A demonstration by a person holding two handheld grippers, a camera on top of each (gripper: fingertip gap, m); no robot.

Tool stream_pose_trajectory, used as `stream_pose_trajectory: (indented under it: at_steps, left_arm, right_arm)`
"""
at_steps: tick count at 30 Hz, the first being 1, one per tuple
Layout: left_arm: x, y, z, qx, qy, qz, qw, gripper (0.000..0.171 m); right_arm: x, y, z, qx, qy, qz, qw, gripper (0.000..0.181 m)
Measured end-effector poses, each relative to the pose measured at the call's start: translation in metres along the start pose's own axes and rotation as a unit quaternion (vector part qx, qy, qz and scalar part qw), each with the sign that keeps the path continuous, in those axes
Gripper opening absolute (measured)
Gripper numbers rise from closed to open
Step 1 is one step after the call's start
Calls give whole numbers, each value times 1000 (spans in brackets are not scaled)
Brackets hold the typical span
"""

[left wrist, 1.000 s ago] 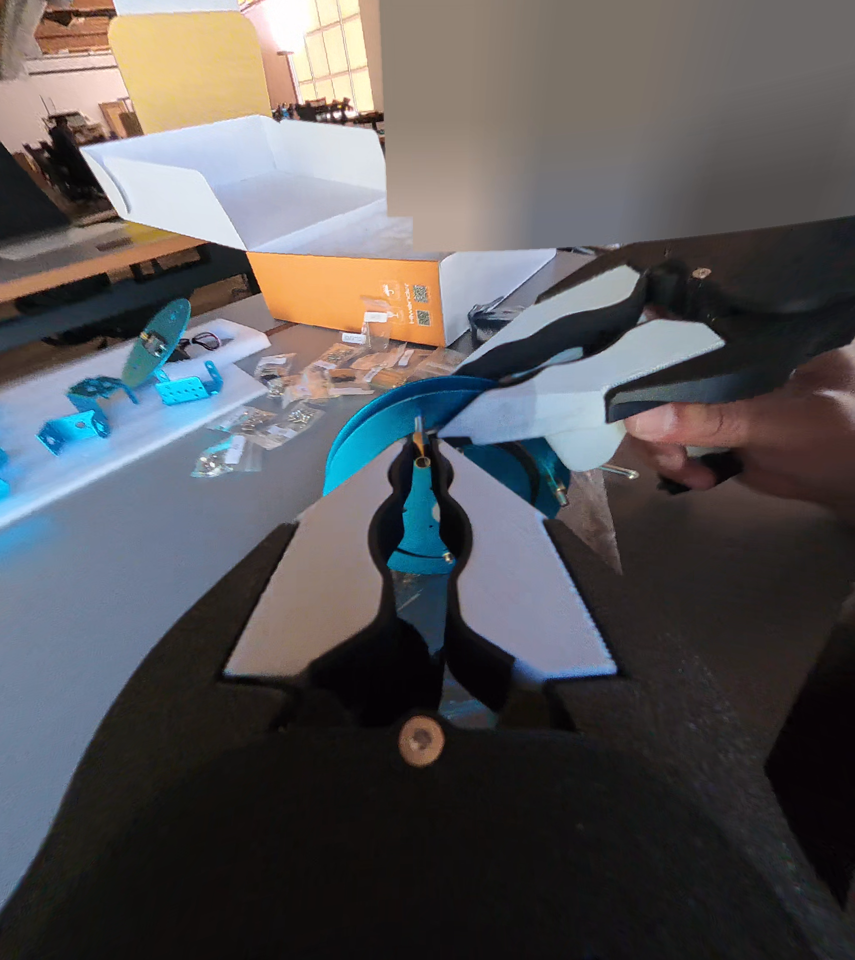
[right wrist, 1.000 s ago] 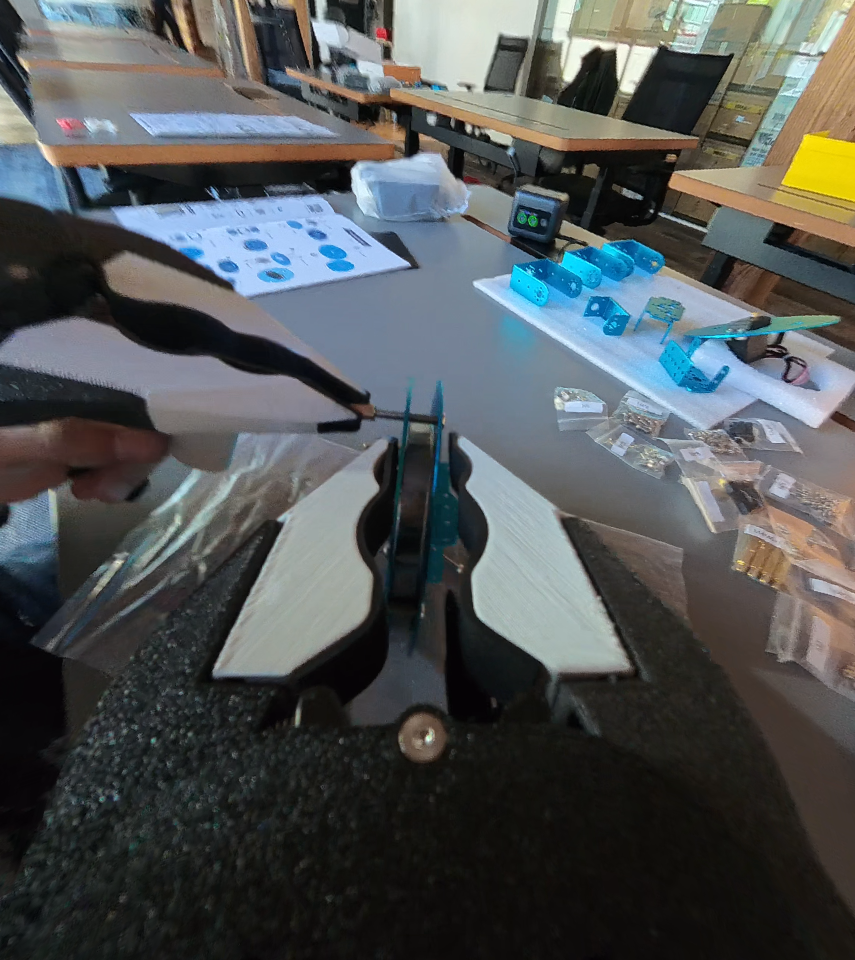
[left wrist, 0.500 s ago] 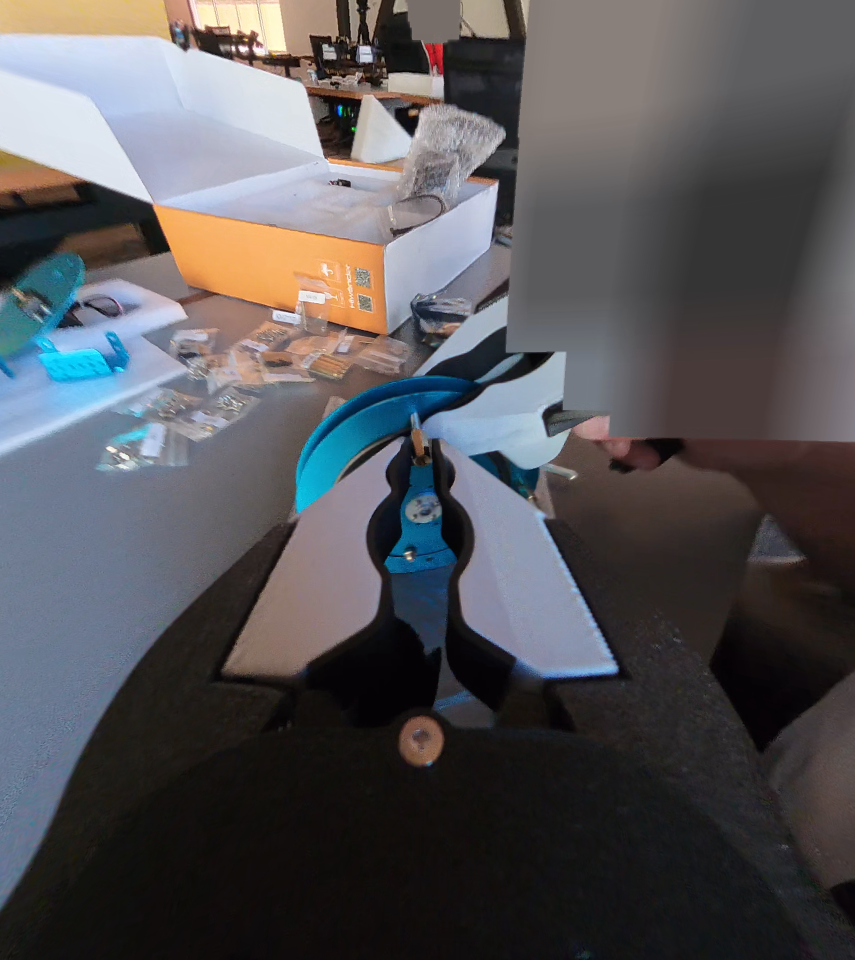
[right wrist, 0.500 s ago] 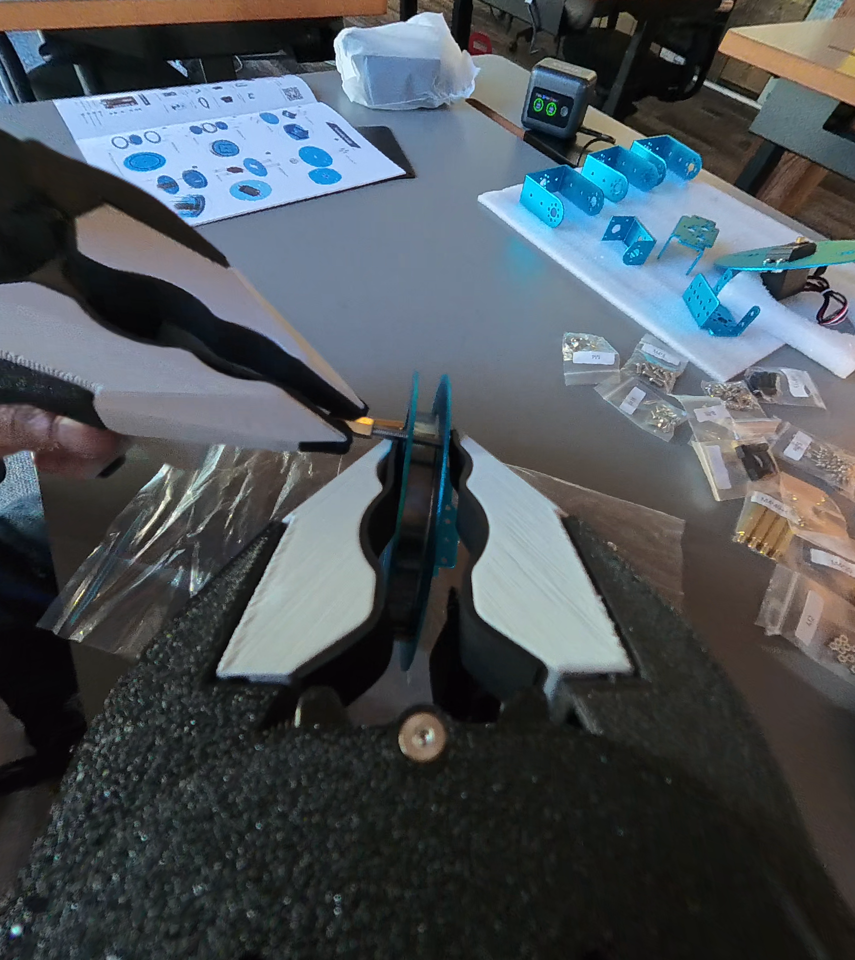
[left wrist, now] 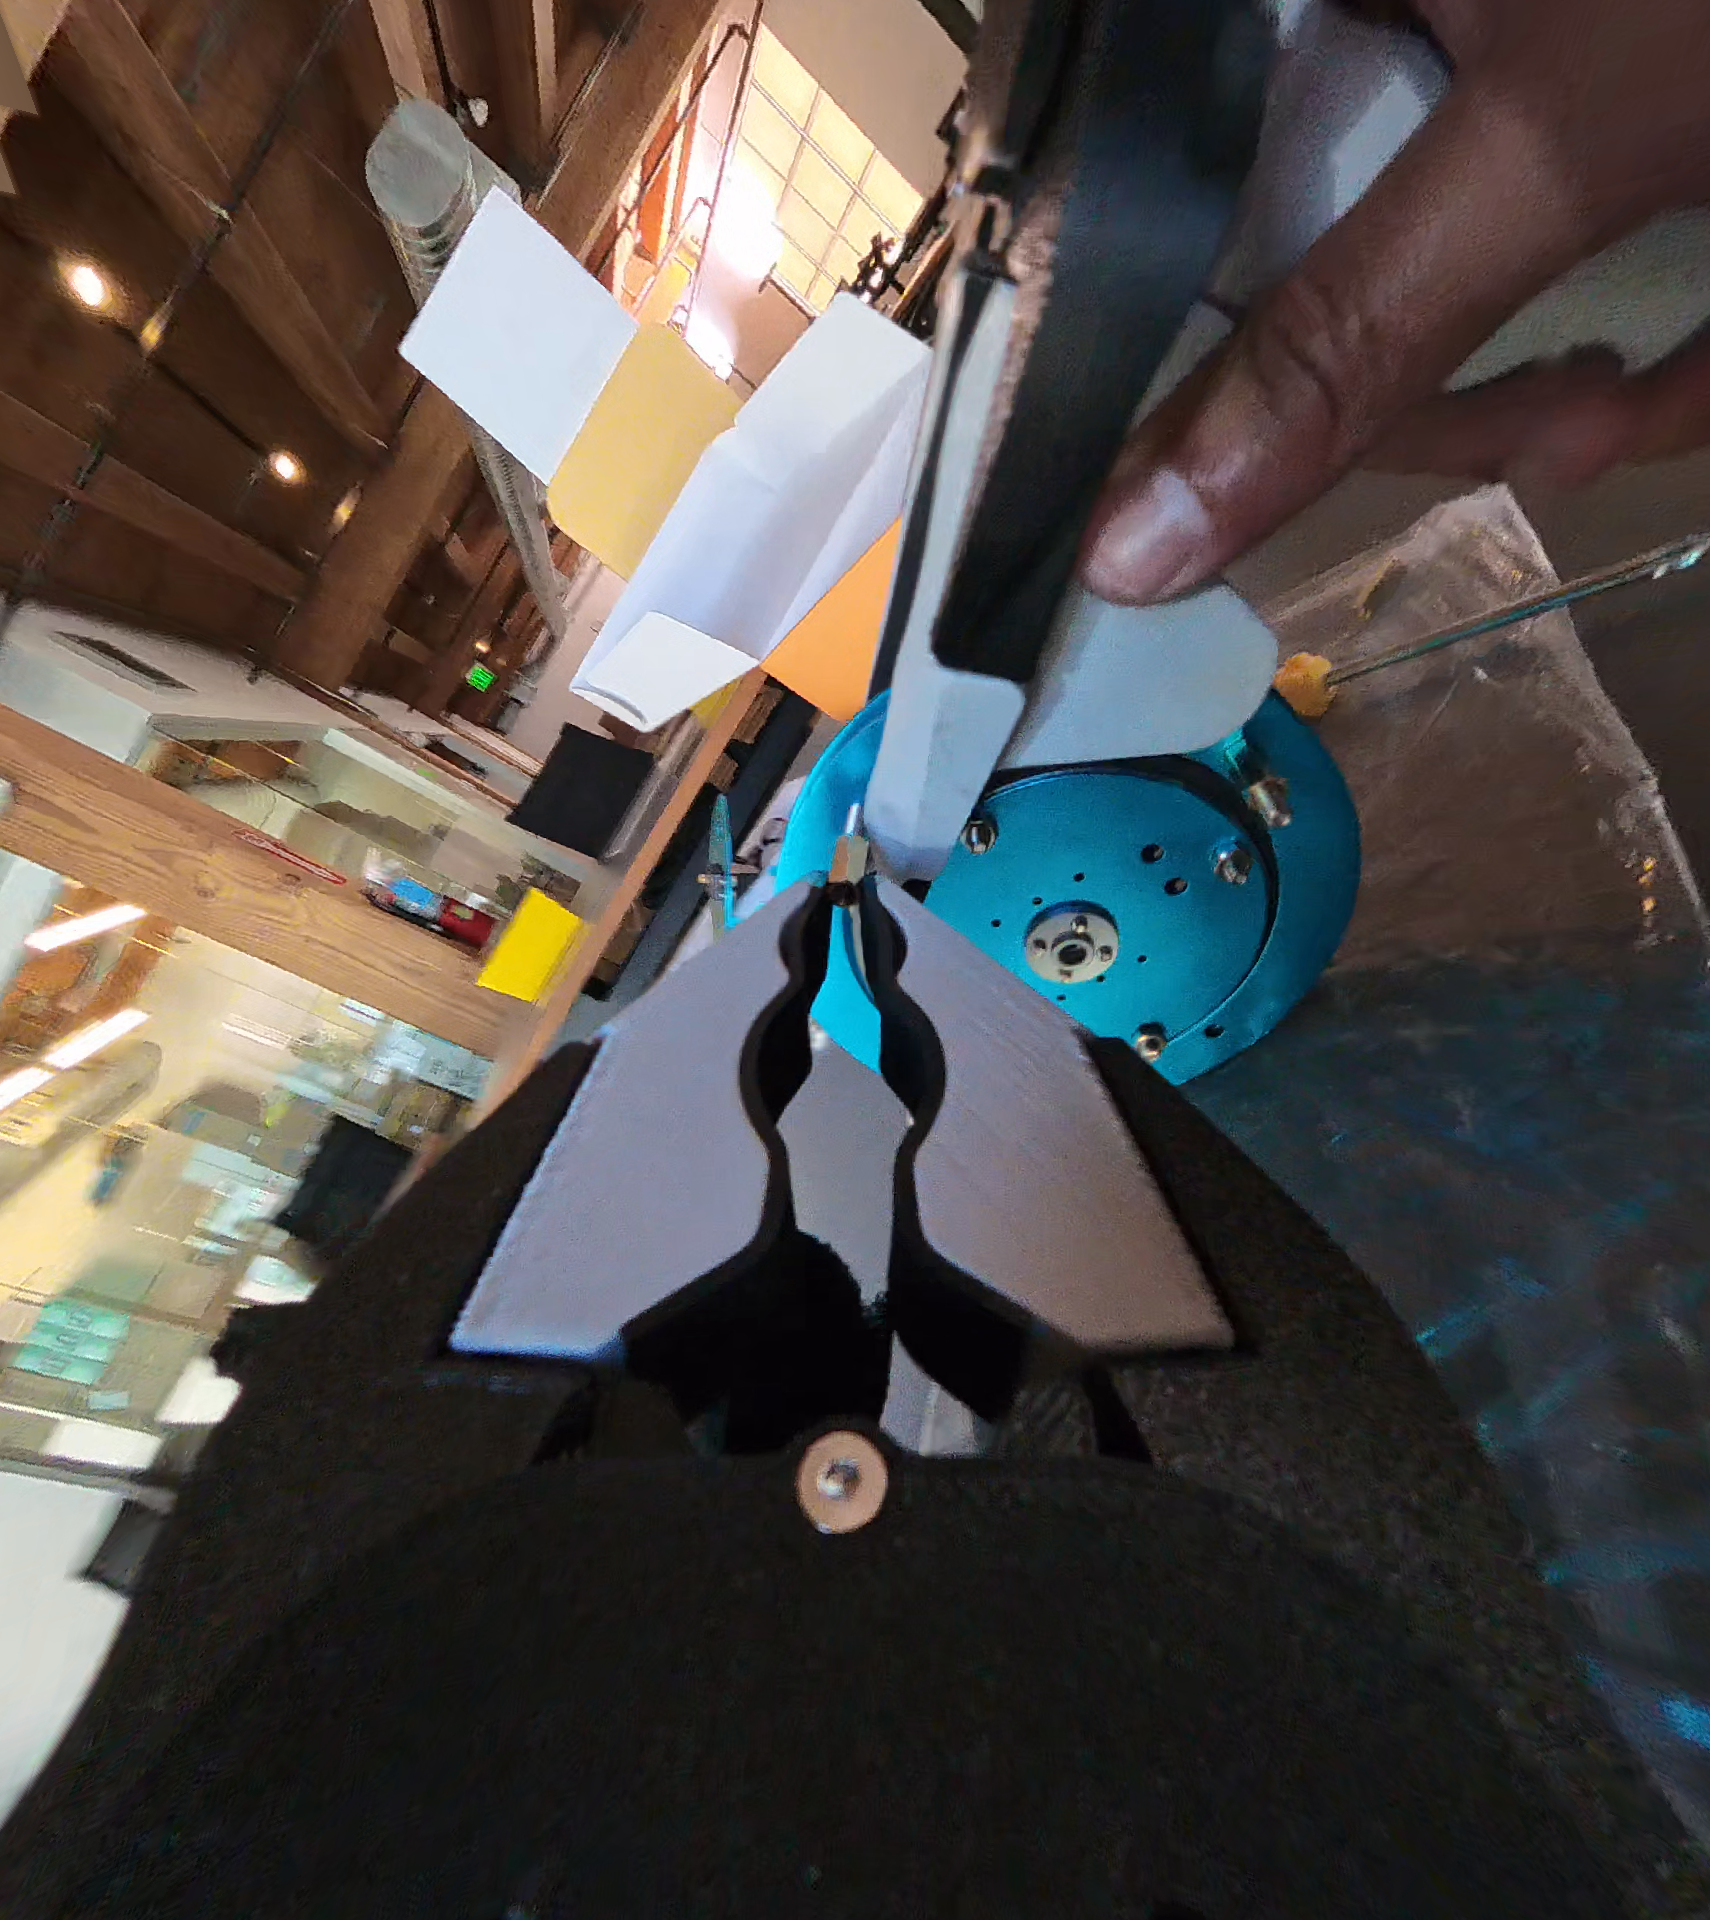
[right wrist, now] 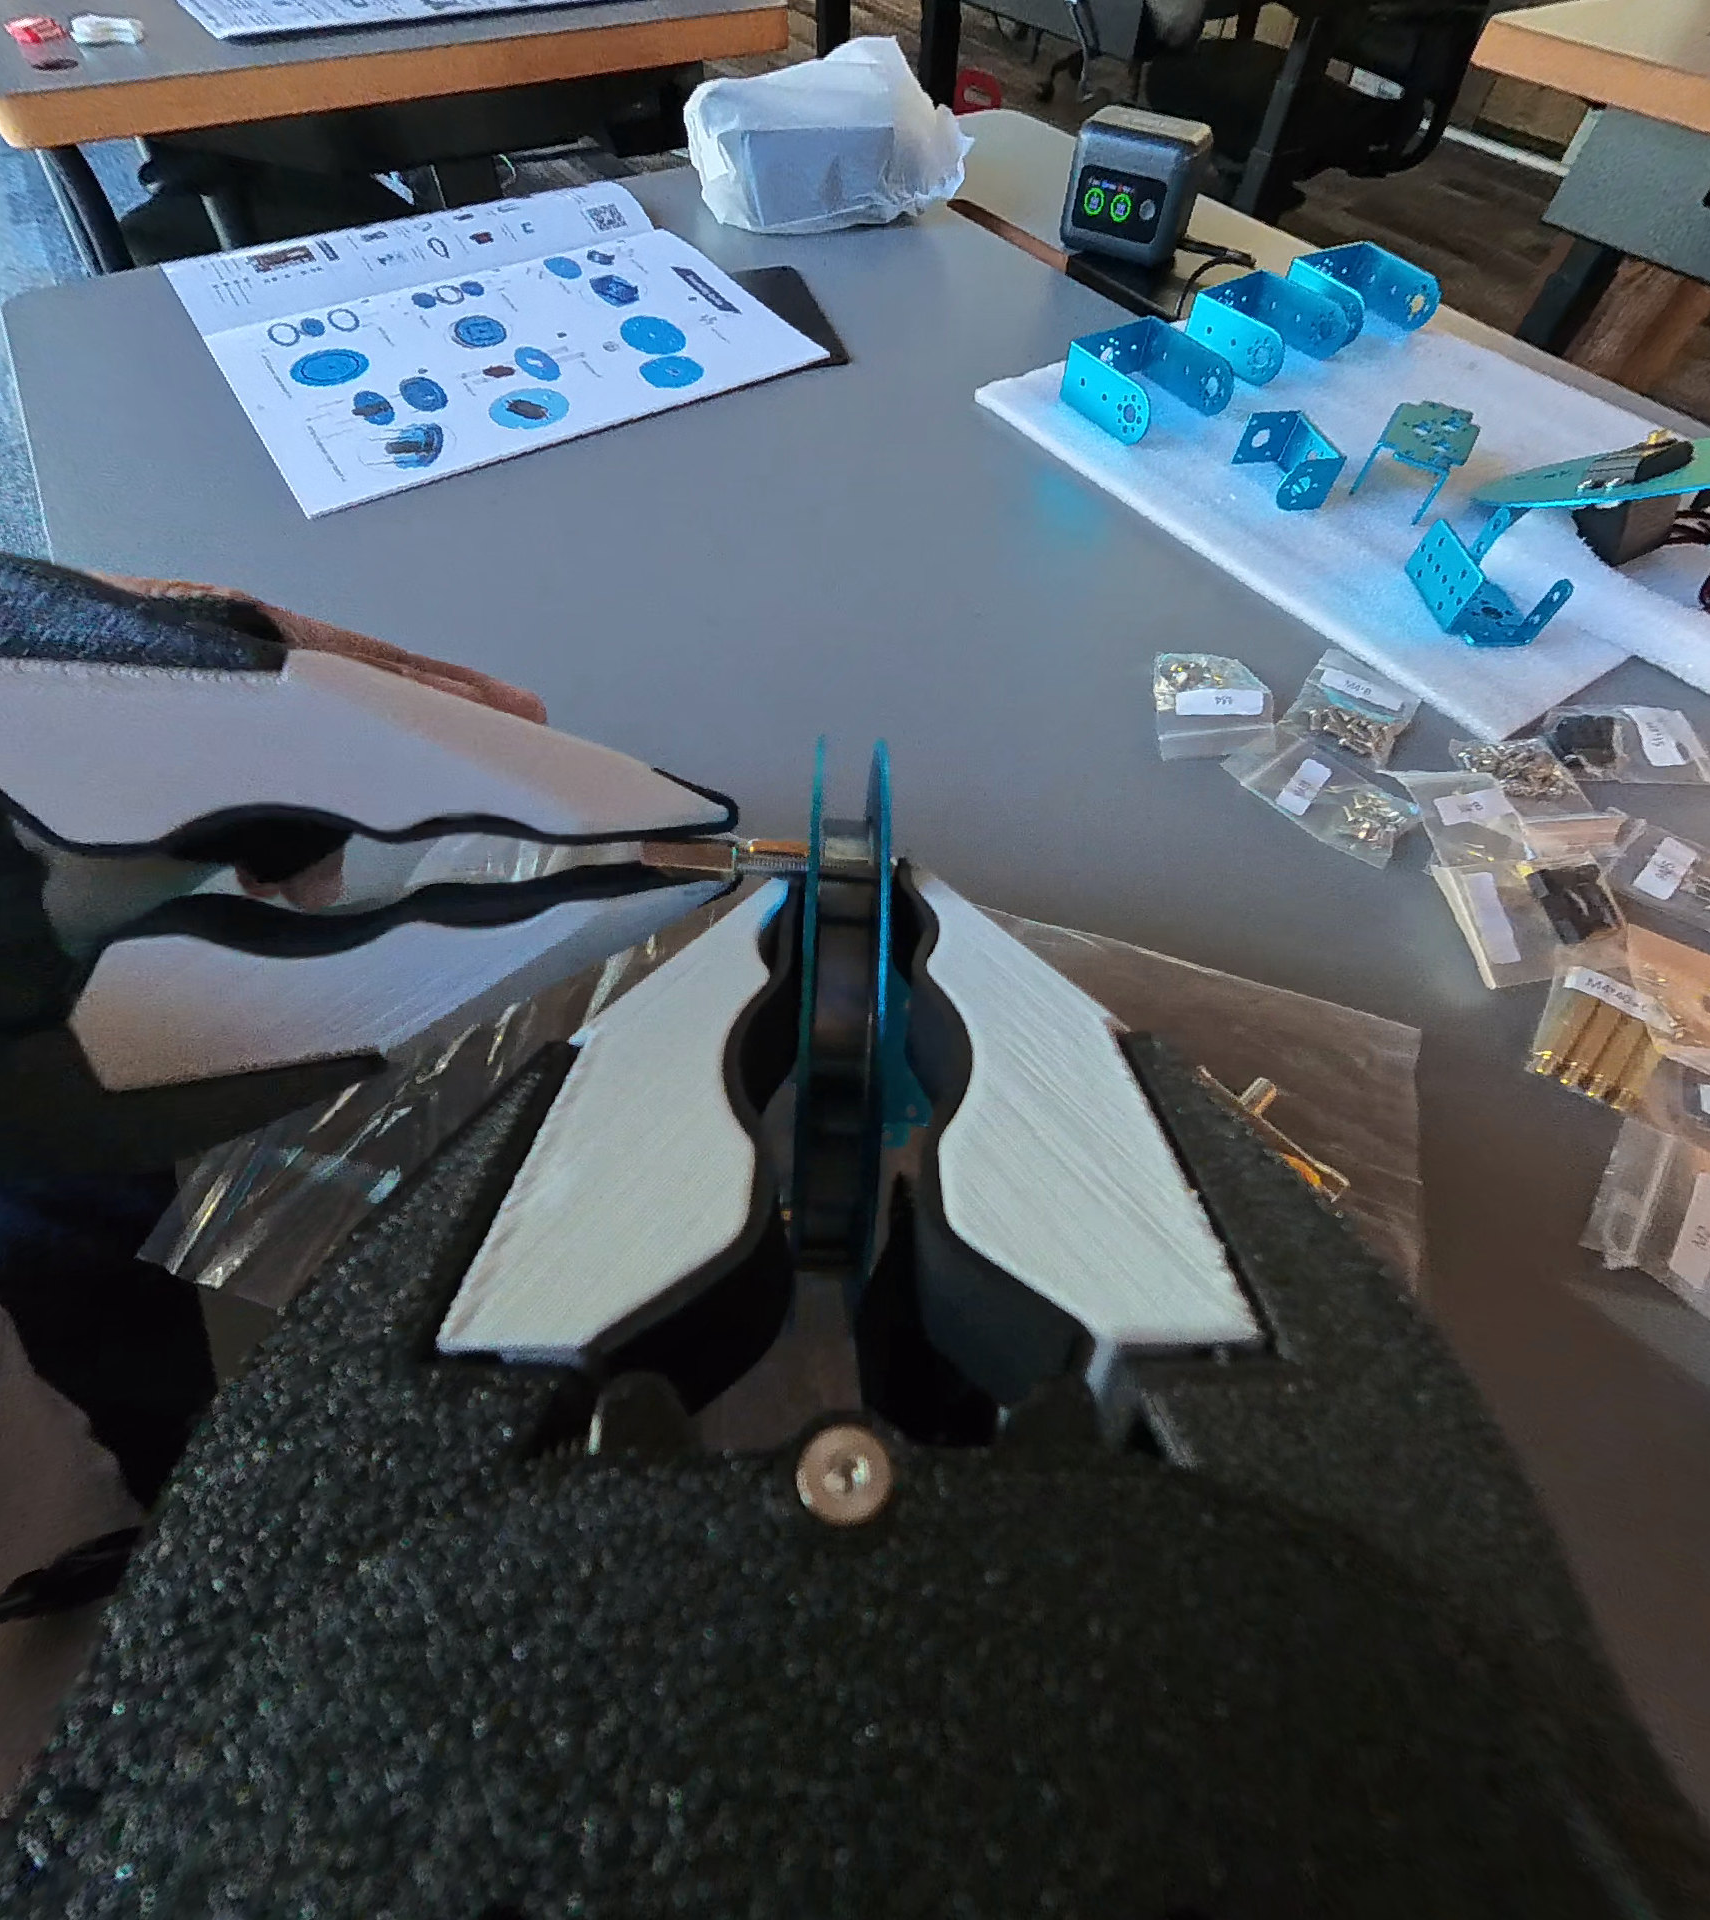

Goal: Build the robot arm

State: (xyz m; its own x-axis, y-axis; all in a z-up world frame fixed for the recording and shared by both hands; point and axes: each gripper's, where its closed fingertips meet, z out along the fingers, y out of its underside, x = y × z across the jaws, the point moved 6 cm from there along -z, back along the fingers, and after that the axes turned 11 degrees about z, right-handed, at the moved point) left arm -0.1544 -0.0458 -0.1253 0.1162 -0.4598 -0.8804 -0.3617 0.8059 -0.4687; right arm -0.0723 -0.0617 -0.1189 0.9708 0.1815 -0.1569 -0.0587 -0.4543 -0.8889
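**Right gripper**: I read the jaws as clenched on a blue two-disc assembly. The assembly stands on edge between the white pads, and its dark core sits in the hollow of the fingers.

**Left gripper**: the jaws are pinched at their very tips on a small hex standoff. In the right wrist view this gripper comes in level from the left. The standoff's threaded end meets the outer face of the near disc, close to the rim. From here I cannot tell whether the thread has entered the disc or only touches it, as the joint is small and slightly blurred.

**Surroundings:**
- A hand wraps the right gripper's body.
- A clear plastic sheet lies on the grey table beneath both grippers.
- A thin screwdriver rests on that sheet, beside the discs.
- Small bags of fasteners are scattered to the right.
- Beyond them is a white foam pad carrying blue brackets.
- An open booklet lies well apart, at the far left.
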Motion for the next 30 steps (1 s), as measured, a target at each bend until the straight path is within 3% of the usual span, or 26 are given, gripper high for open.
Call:
stream_pose_trajectory:
  at_steps: [2, 3, 6, 8, 11, 18, 20, 21, 23, 25, 26, 28, 30]
  left_arm:
    - [-3, 2, -1, 11, 45, -131, 990, 5]
    - [-7, 3, -2, 23, 77, -224, 971, 10]
    - [-18, 6, -6, 79, 165, -482, 857, 20]
    - [-20, 13, -4, 86, 178, -562, 804, 18]
    - [-16, 15, -4, 86, 173, -586, 787, 14]
    - [-11, 8, -5, 53, 149, -505, 848, 6]
    - [-11, 6, -4, 46, 138, -438, 887, 5]
    - [-10, 4, -4, 38, 124, -372, 919, 5]
    - [-5, -1, -4, 17, 67, -155, 985, 5]
    - [-1, -2, -4, 1, 11, 48, 999, 4]
    - [-1, -2, -3, -1, 4, 70, 998, 4]
    - [-3, -2, -1, 7, 18, 13, 1000, 5]
    - [-6, 0, -2, 17, 65, -162, 985, 5]
  right_arm:
    - [-1, 0, 0, 3, -4, 1, 1000, 14]
    - [-2, 0, 1, 3, -7, -1, 1000, 14]
    - [-3, 1, 1, 6, -6, -7, 1000, 14]
    - [-4, 1, 1, 8, -5, -9, 1000, 14]
    - [-3, 1, 2, 13, -6, -6, 1000, 14]
    - [-5, 2, 3, 22, -8, -5, 1000, 13]
    - [-4, 2, 3, 21, -9, 0, 1000, 13]
    - [-3, 2, 2, 21, -11, 3, 1000, 12]
    - [-3, 2, 2, 21, -10, 8, 1000, 12]
    - [-1, 2, 2, 23, -17, 19, 999, 12]
    - [0, 2, 2, 23, -18, 23, 999, 12]
    - [1, 2, 2, 23, -19, 26, 999, 12]
    - [1, 2, 2, 24, -18, 26, 999, 12]
